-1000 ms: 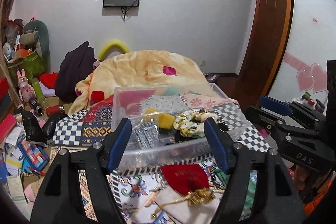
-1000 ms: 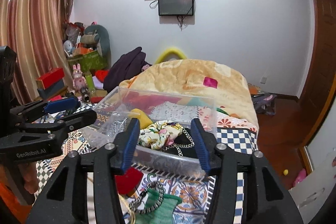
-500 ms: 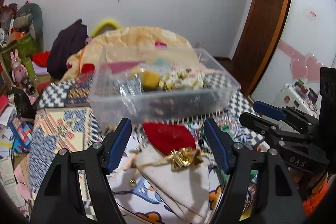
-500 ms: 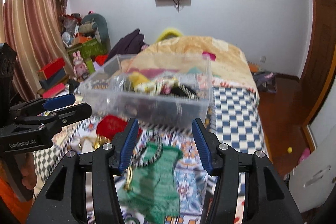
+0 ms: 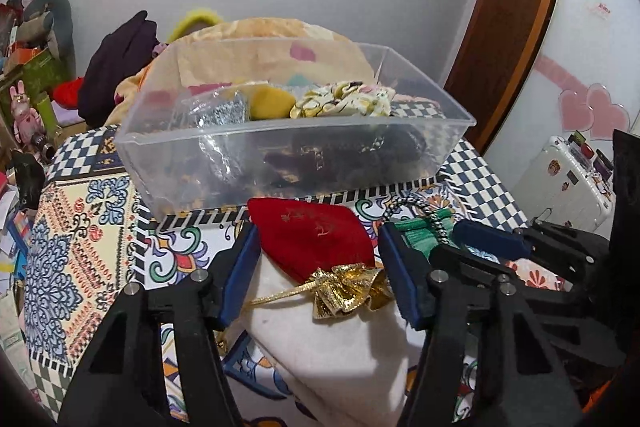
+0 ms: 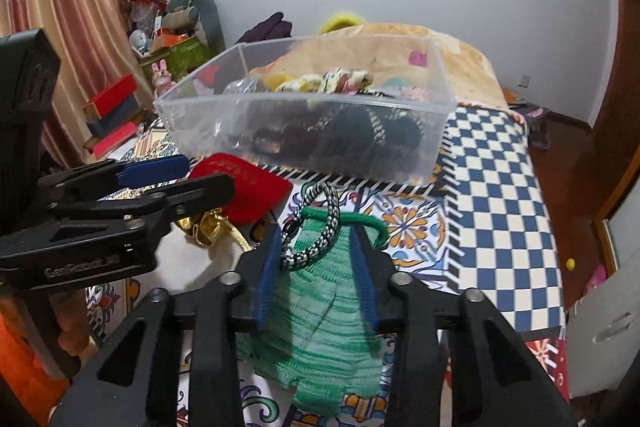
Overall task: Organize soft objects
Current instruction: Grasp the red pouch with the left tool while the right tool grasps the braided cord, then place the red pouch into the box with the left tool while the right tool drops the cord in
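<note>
Left tool point(image 5: 318, 273) apart, straddling red pouch point(image 5: 310, 239) on bed before clear bin point(image 5: 296, 131). Right tool point(image 6: 316, 269) apart around green knit pouch point(image 6: 320, 327). Both light, limp; pinch mid-body.

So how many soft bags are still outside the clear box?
3. The red velvet pouch lies just in front of the clear plastic box, on the white cloth bag; the green knitted pouch lies to their right. More may be hidden.

left tongs point(image 5: 318, 279) lowered around red pouch point(image 5: 310, 237) | right tongs point(image 6: 316, 267) narrowed around green knit point(image 6: 320, 327)
</note>
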Available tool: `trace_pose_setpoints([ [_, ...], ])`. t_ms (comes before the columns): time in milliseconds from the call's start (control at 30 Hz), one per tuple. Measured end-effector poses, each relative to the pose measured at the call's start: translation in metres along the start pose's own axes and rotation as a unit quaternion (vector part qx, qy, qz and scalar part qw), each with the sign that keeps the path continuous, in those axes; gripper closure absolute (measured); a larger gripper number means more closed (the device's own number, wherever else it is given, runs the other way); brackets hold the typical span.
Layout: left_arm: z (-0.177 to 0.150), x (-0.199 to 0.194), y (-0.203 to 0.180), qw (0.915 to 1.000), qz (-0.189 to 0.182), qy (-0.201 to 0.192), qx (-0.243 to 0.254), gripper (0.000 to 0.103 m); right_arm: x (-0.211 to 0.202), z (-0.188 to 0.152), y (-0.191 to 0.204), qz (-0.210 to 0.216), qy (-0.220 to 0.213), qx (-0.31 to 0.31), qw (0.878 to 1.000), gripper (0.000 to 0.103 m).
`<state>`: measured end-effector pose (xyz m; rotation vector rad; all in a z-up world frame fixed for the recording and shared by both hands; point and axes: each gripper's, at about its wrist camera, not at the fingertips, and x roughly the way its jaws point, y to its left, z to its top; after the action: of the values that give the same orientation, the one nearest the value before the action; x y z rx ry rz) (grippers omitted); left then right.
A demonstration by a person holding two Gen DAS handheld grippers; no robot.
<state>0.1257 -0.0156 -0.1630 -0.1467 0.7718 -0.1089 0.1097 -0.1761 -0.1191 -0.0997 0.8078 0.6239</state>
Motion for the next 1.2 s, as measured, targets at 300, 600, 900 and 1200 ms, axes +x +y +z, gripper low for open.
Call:
trace_pose_setpoints([
  [300,-0.006,0.007,-0.004,0.9998,0.01,-0.003,0.016,0.058,0.009,-0.005,-0.004,0.001,0.007,0.017,1.0,0.094],
  [600,-0.006,-0.008,-0.009,0.9994,0.003,-0.02,0.028,0.078,0.002,-0.003,-0.006,-0.002,-0.009,0.023,1.0,0.097],
  [900,0.003,-0.047,0.0,0.9976,0.0,-0.067,0.017,0.079,-0.017,0.005,-0.007,-0.008,-0.04,0.019,0.999,0.097],
  [1200,0.013,-0.075,0.01,0.9951,0.003,-0.099,0.002,0.101,-0.037,0.014,-0.008,-0.018,-0.071,0.015,0.997,0.098],
])
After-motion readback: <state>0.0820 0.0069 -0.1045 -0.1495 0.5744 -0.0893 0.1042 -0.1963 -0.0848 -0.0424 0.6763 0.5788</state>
